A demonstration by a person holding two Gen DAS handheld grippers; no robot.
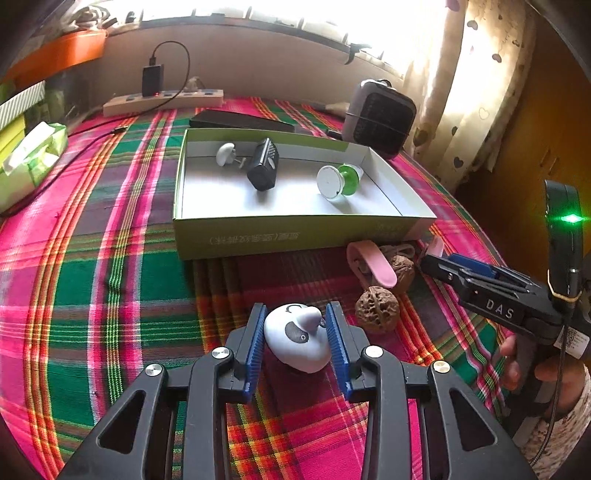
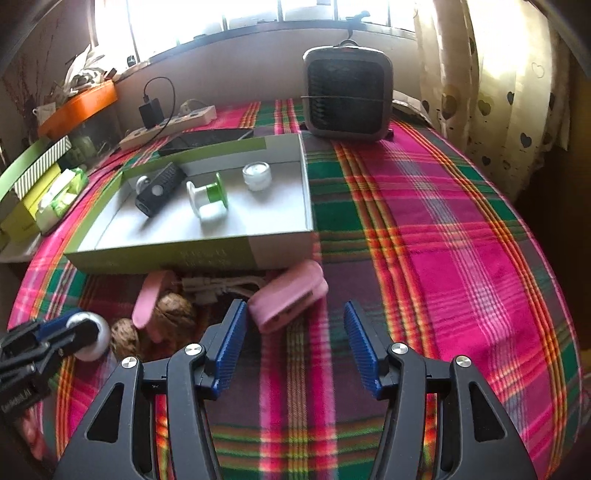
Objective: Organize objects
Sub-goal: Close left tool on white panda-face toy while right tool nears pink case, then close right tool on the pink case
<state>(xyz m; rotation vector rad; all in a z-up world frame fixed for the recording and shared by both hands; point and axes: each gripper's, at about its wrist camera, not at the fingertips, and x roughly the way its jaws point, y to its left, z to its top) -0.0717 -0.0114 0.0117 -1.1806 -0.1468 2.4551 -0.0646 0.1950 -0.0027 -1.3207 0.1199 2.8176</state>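
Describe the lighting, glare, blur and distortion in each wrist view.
Left wrist view: the window is blown out to white, a green light on the right claw's body flares, and the fisheye bends the box edges. Right wrist view: the same window glares, the pink case is smeared by motion blur, and the plaid cloth curves outward; corners go dark.

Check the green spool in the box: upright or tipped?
Tipped. The green spool lies on its side on the box floor, its white end flange facing sideways toward the camera, beside the black gadget.
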